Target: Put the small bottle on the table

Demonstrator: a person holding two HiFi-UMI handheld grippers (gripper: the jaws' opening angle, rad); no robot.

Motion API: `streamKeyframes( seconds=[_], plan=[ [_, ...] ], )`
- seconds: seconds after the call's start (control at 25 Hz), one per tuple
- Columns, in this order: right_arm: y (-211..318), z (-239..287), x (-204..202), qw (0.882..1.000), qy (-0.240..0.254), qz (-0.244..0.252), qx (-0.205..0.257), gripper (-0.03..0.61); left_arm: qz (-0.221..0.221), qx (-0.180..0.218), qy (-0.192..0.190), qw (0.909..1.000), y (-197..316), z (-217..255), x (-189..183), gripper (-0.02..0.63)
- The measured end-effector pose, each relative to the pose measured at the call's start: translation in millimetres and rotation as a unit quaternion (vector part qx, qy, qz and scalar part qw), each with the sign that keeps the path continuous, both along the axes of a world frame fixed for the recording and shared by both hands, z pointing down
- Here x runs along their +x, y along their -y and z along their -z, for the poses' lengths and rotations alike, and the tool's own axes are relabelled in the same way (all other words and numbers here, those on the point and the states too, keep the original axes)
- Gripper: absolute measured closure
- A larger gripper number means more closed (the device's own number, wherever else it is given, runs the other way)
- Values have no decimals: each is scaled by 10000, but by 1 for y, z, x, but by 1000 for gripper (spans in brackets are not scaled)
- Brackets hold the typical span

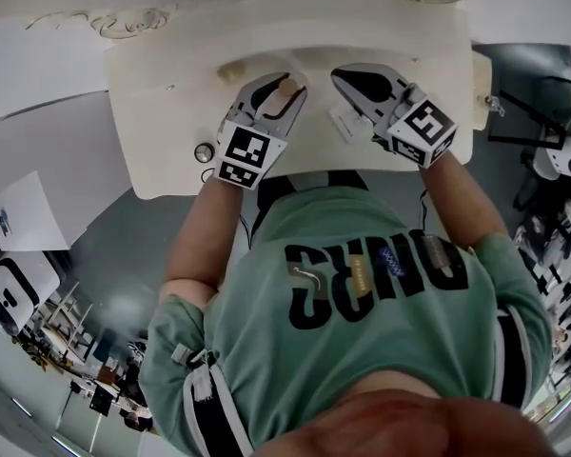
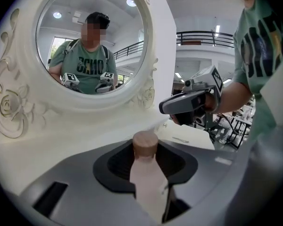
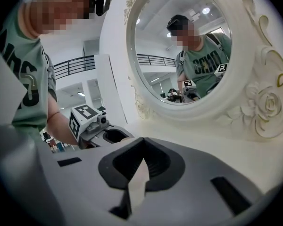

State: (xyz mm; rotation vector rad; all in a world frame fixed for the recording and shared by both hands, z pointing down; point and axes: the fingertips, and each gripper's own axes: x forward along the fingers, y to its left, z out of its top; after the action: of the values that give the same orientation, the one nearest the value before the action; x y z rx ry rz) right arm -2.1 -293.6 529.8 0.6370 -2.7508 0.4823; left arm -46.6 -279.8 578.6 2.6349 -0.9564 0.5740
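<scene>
Over the table (image 1: 171, 112), forward-pointing left tool (image 1: 285, 76) clamps small bottle (image 2: 148, 178); right tool (image 3: 142, 142) pinches card (image 3: 137, 187).

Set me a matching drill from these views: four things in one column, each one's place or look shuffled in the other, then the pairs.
Things
1. small bottle
2. mirror
3. thin pale card
4. table

Place or look
A. cream-white surface below both grippers
B. pinched between the right gripper's jaws
C. brown-capped, held between the left gripper's jaws
D. set in an ornate frame, reflecting the person

Pairs: 1-C, 2-D, 3-B, 4-A
</scene>
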Motion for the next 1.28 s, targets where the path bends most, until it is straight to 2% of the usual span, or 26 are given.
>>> streamKeyframes(
  seconds=[0.2, 0.92, 1.08, 1.28],
  plan=[
    [2, -17, -5, 10000, -3, 15, -33, 583, 0, -78, 47, 10000, 7, -28, 4, 471],
    [3, -45, -1, 9998, -8, -68, -161, 584, 68, -100, 135, 9998, 16, -62, 4, 471],
    [5, -46, -1, 9998, -15, -73, -177, 583, -40, 6, 160, 9999, 17, -66, 5, 471],
    [4, -49, 1, 9997, -38, -94, -215, 583, -283, 336, 218, 9988, 17, -67, 7, 469]
  ],
)
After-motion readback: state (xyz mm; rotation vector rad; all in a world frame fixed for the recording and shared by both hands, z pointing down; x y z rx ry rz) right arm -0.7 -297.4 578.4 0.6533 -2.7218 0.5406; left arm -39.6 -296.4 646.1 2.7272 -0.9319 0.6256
